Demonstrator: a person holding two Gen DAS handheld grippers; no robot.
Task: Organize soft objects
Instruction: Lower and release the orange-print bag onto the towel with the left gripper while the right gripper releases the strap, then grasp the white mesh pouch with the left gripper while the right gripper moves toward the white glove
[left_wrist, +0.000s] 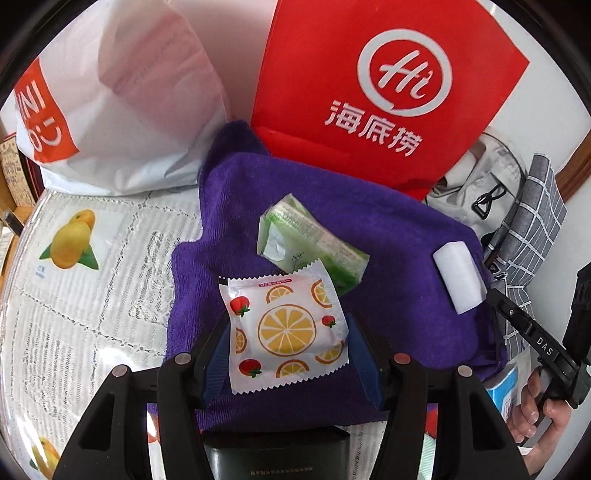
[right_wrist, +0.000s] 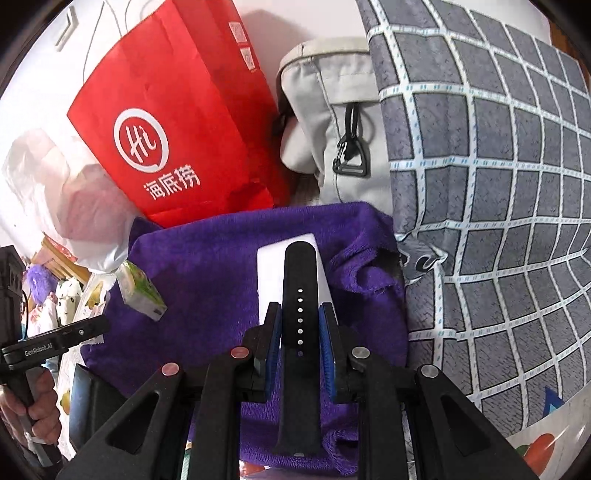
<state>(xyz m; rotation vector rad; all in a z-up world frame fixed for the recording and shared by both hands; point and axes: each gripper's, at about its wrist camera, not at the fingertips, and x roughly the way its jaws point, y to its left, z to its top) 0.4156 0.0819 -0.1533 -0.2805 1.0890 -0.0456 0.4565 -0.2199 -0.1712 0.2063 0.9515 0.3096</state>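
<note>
**Both grippers loaded over the purple towel**

While the purple towel (left_wrist: 369, 236) serves as the collecting spot, with a green tissue pack (left_wrist: 314, 236) and white foam block (left_wrist: 460, 277) already on it, the left gripper (left_wrist: 288, 332) pinches a fruit-print sachet (left_wrist: 288, 328) by its edges. Right gripper (right_wrist: 300, 328) clamps a black watch strap (right_wrist: 299, 295) mid-length, likely for placing on the towel.

A deep-pile purple terry cloth towel (left_wrist: 388, 236) is seen beside a glossy plastic fruit-printed sachet (left_wrist: 286, 328). A matt black rubbery perforated strap (right_wrist: 299, 325) is shown, and a smooth red paper bag (left_wrist: 369, 92) with creases.
</note>
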